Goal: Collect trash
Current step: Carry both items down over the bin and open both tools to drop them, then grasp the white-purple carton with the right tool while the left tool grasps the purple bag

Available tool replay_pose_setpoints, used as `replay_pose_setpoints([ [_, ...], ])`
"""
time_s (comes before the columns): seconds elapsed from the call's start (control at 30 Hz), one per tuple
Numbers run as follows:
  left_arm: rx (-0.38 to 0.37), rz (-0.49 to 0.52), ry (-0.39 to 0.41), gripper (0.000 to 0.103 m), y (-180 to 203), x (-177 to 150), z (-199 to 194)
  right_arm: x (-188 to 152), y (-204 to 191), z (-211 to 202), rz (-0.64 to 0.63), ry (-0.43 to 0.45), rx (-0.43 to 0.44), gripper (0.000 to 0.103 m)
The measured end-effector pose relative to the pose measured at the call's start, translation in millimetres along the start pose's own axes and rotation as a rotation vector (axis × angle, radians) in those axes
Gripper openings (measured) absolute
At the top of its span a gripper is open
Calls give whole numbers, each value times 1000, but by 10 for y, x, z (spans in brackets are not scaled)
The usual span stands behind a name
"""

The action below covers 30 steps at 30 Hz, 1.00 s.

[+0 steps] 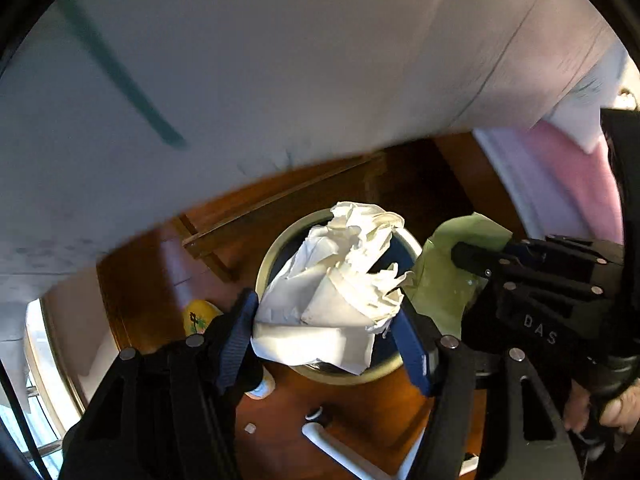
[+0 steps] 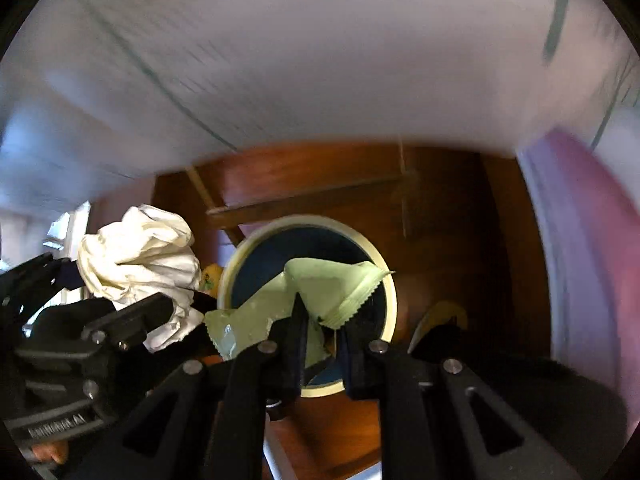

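**Two scraps held over the bin mouth**

Left gripper (image 1: 326,320), nearest the lens in the left wrist view: blue pads at 9 and 3 o'clock, set wide and pressing on the flanks of a crumpled white paper wad (image 1: 336,280). Clamped on the wad, then, not standing free. Right gripper (image 2: 320,340), nearest the lens in its own view: jaws almost together, pinching a pale green wrapper (image 2: 320,292) through the middle of the sheet, loose ends flaring toward 9 and 2 o'clock.

Bed or mattress edge (image 1: 280,80), white sheet, fills the whole upper half, 10 through 2 o'clock. Blurred.

Pink fabric mass (image 2: 580,240) at 3 o'clock. Cannot tell what it is.

Wooden floor or panelling (image 1: 140,280), dark reddish, behind and around everything low in the frame.

Round waste bin (image 1: 268,264), pale rim, dark blue inside, directly beneath both grippers at centre. Wad hangs over its mouth; wrapper likewise in the right wrist view.

Yellow object (image 1: 198,316) at 8 o'clock beside the bin, partly hidden. Not identifiable.

Handling, judged: the wad is light, springy, crushable; takes a wide squeeze across its bulk, may snag a pad on release. The wrapper is thin film with a serrated edge, slick, nearly weightless; a mid-sheet pinch holds, but it could cling or drift wide of the rim when let go.
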<state>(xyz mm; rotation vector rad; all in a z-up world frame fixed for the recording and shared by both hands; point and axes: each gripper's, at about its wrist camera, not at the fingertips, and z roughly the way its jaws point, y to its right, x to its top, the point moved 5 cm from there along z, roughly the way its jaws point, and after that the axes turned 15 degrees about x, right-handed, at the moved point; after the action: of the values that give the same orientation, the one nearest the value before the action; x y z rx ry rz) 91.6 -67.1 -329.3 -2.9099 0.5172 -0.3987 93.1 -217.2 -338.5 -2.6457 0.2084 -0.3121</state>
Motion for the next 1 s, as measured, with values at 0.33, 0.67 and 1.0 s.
replay_pose_setpoints([
  [0.33,15,-23,-87,89,-42,-111,340,26,151,337,71,-68,37,33],
  [0.67,2,-60,-83,97,-121,-29,370,-11,121,402,58,-64,20,52],
  [1.0,-17,-106,-38,97,-197,13,194,0,57,310,27,-29,45,61],
])
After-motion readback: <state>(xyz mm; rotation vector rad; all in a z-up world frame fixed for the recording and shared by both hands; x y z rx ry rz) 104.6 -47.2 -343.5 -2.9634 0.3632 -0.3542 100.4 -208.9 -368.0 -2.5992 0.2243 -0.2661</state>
